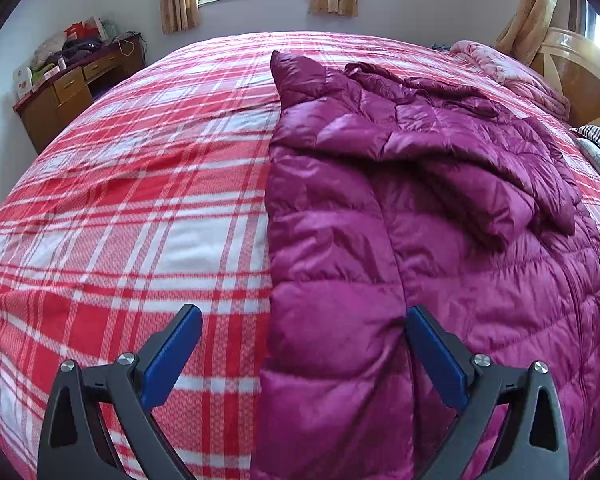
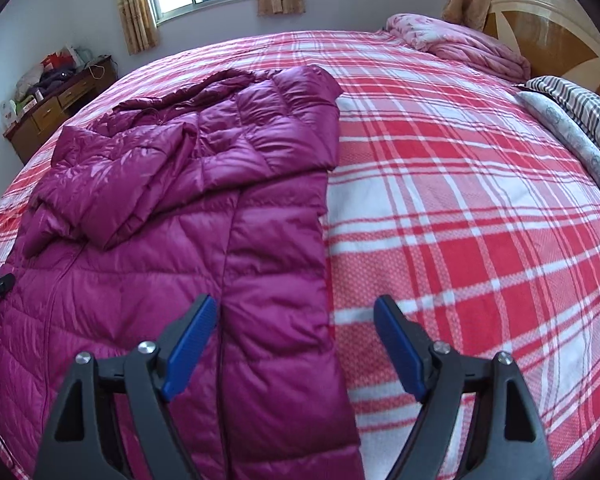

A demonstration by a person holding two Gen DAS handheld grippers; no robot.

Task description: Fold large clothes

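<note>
Jacket (image 1: 420, 200): magenta quilted down, lying lengthwise on the bed (image 1: 140, 200), hem near you, hood (image 1: 400, 76) at the far end. Both sleeves already look folded inward across the chest, so the body reads as a long narrow rectangle; my judgement is that the lengthwise fold comes next.

Your left gripper (image 1: 302, 344) hovers over the jacket's left edge near the hem, fingers (image 1: 176, 348) wide apart, one over the plaid cover and one over the quilting. Nothing is between them. Your right gripper (image 2: 296, 336) mirrors this at the right edge, fingers (image 2: 190, 336) likewise spread and holding nothing. Straddling each edge this way probably sets you up to pinch both hem corners at once and carry them toward the hood.

Expect the shiny shell to be slippery and puffy; a shallow pinch may slide off.

Containers: none on the bed. At the far left a wooden desk (image 2: 56, 108) with drawers, all shut, contents unseen; its surface carries a loose heap of clothes and boxes. A pink quilt (image 2: 460, 44) is bundled by the headboard (image 2: 540, 28), and a striped pillow (image 2: 580, 108) lies at the far right.
</note>
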